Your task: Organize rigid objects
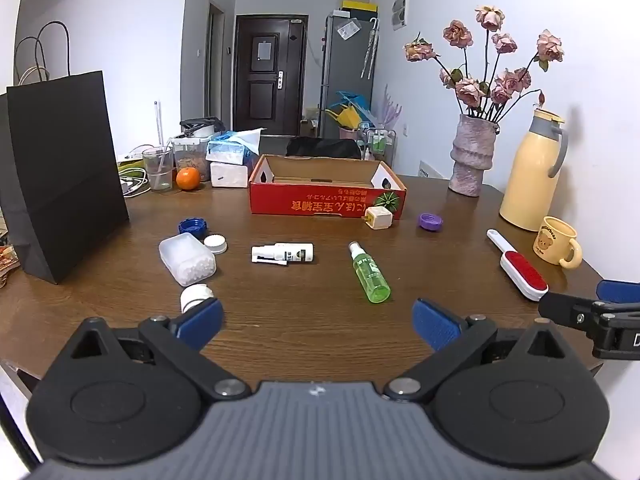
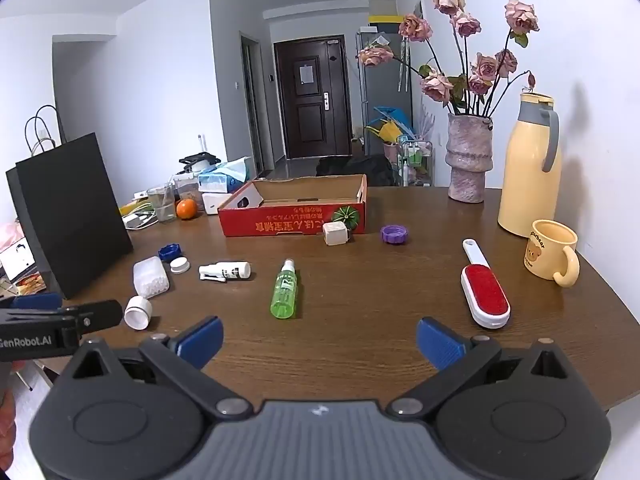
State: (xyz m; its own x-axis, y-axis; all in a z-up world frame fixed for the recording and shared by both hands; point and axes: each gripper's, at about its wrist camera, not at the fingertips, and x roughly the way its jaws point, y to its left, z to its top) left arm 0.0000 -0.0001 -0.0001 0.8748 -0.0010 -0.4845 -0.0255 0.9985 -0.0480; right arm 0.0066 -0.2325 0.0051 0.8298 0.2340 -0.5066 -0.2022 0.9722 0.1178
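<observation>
Sorting is only getting under way, judging by the left wrist view: the left gripper [image 1: 318, 322] is hovering over the brown wooden table [image 1: 304, 332] with its blue-padded jaws spread wide and nothing between them, while the loose items are lying scattered in front of the empty red cardboard tray [image 1: 328, 196] — a green plastic spray bottle [image 1: 370, 274] on its side, a small white spray bottle [image 1: 282, 253] left of it, a translucent box of white pellets [image 1: 187, 260], a white cylindrical cap [image 1: 195, 296] just beside the left pad, a cream plug adapter [image 1: 378, 217] touching the tray's front wall, and a purple screw cap [image 1: 431, 222]. Turning to the right wrist view, the right gripper [image 2: 319, 340] is likewise standing fully released and empty, pointing toward the green bottle [image 2: 285, 290], with a red-and-white lint brush [image 2: 484, 290] lying near its right pad and the tray [image 2: 294, 222] sitting well beyond. Nothing is yet lying in the tray, so the next move is probably calling for one gripper to be lowering over a near item, most likely the green bottle, squaring its jaws across the narrow body before closing
</observation>
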